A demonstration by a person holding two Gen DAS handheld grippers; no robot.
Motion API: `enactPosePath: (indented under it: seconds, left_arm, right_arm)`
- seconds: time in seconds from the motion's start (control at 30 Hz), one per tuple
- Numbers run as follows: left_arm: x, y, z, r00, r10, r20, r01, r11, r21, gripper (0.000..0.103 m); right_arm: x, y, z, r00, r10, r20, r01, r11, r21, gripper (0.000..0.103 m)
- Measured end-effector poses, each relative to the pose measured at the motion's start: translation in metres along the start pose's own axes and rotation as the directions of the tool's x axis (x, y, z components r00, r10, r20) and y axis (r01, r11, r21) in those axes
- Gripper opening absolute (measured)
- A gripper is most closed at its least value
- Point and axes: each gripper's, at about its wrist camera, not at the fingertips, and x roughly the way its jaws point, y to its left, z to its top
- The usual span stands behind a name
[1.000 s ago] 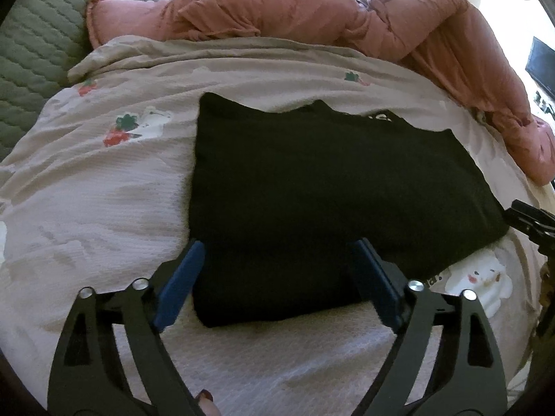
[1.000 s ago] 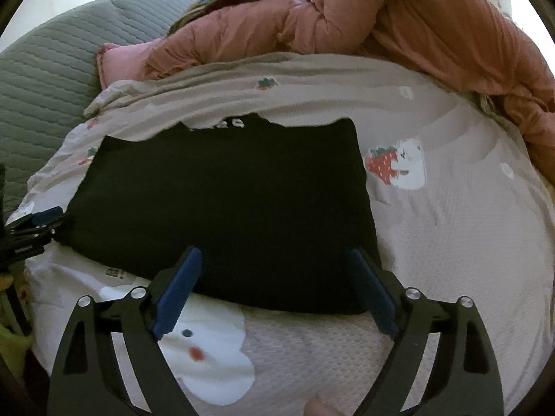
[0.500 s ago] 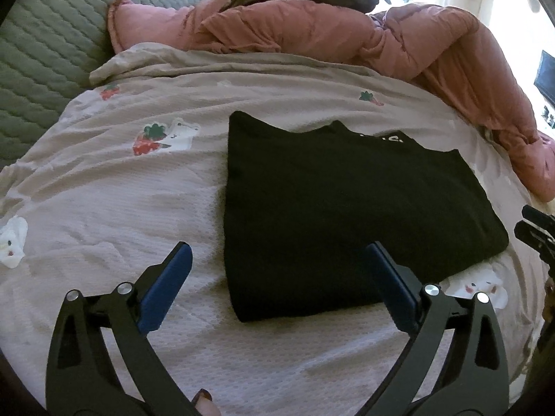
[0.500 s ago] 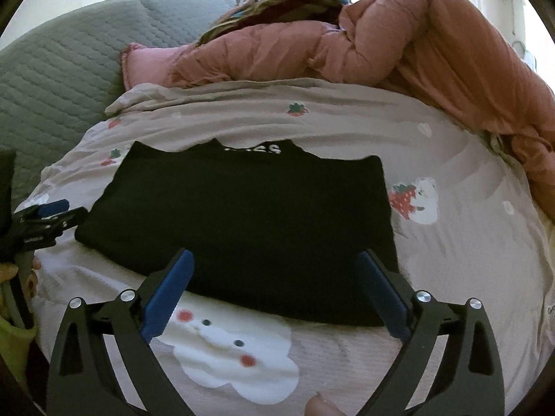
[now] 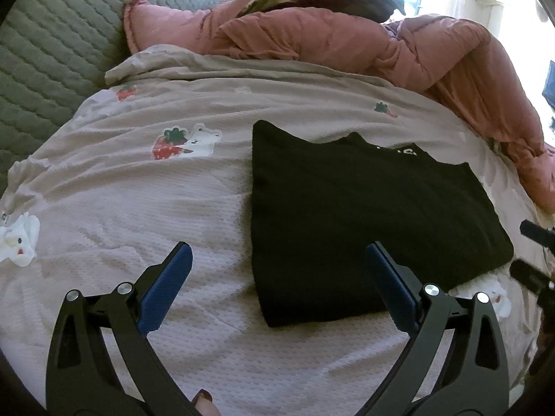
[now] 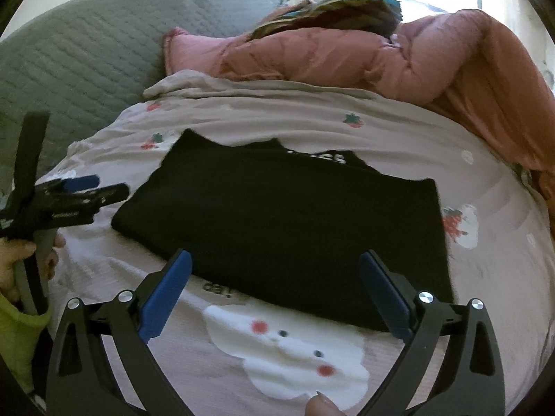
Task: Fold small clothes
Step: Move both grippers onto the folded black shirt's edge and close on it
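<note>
A black garment (image 5: 360, 215) lies folded flat into a rectangle on the pale patterned bedspread (image 5: 138, 208), with white lettering at its far edge; it also shows in the right wrist view (image 6: 288, 228). My left gripper (image 5: 277, 253) is open and empty, held above the bedspread near the garment's near left corner. My right gripper (image 6: 274, 260) is open and empty, held above the garment's near edge. The left gripper also shows at the left of the right wrist view (image 6: 86, 190). Part of the right gripper (image 5: 534, 253) shows at the right edge of the left wrist view.
A bunched pink quilt (image 5: 347, 41) with a dark striped cloth (image 5: 322, 0) on it lies along the far side of the bed. A grey quilted headboard (image 6: 79, 52) rises at the left. The bedspread has strawberry and white bear prints (image 6: 291, 350).
Both grippers have pulled back and risen from the garment, and the left has drifted left. The garment lies where it was, and both grippers stay open.
</note>
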Motion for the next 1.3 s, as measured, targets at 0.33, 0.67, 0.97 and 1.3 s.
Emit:
enactPosePath:
  seconds: [0.33, 0.67, 0.97, 1.3]
  left_arm:
    - [0.004, 0.024, 0.005, 1.000, 0.026, 0.005, -0.026, 0.998, -0.060, 0.093]
    - [0.012, 0.044, 0.010, 0.998, 0.061, -0.011, -0.062, 0.992, -0.107, 0.093]
    - [0.016, 0.054, 0.027, 0.993, 0.119, -0.012, -0.120, 0.986, -0.114, 0.093]
    - [0.029, 0.058, 0.057, 0.987, 0.160, -0.028, -0.162, 0.980, -0.114, 0.093]
  right_arm:
    - [0.024, 0.046, 0.006, 0.999, 0.037, -0.021, -0.039, 0.994, -0.100, 0.098]
    - [0.052, 0.085, 0.010, 0.997, 0.055, -0.052, -0.064, 0.976, -0.207, 0.098]
    - [0.075, 0.104, 0.008, 0.994, 0.057, -0.089, -0.078, 0.965, -0.252, 0.098]
    - [0.100, 0.117, 0.000, 0.994, -0.041, -0.101, 0.003, 0.937, -0.349, 0.098]
